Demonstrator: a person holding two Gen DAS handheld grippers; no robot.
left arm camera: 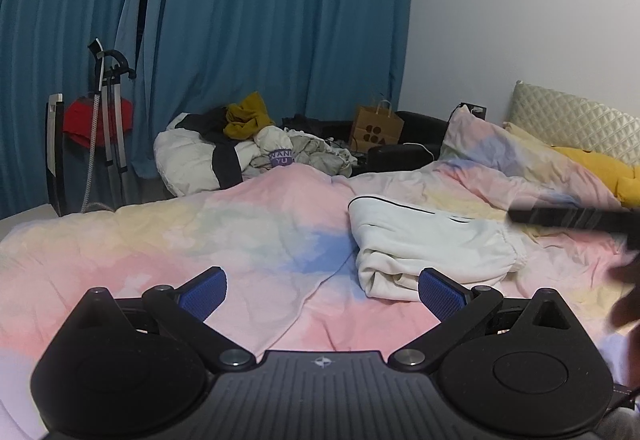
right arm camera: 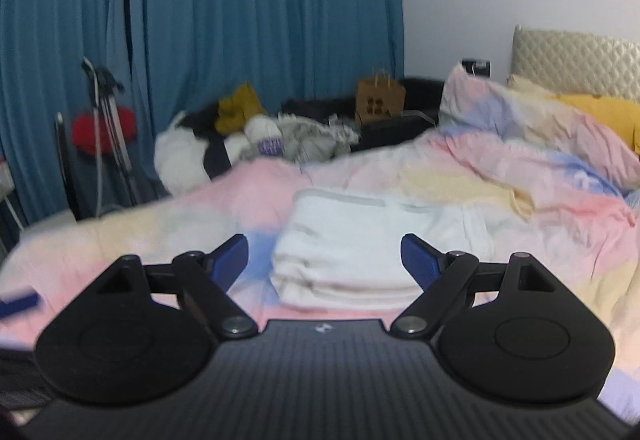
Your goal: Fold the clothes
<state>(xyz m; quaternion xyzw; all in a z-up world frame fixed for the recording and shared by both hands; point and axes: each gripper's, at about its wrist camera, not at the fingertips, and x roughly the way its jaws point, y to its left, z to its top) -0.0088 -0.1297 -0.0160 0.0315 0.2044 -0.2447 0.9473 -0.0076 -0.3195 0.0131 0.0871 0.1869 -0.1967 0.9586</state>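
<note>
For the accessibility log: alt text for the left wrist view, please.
A folded white garment lies on a pastel duvet, just beyond the open, empty left gripper. Behind are unfolded clothes, teal curtains and a paper bag.

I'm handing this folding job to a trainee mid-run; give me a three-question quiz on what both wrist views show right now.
1. True or false: the left gripper is clamped on the white garment.
2. What does the folded white garment lie on? A) the pastel bedcover B) the floor C) a chair
3. What colour are the curtains behind the bed?

Key:
1. False. Both the left gripper and the right gripper stand open with nothing between their fingers.
2. A.
3. Blue.
</note>
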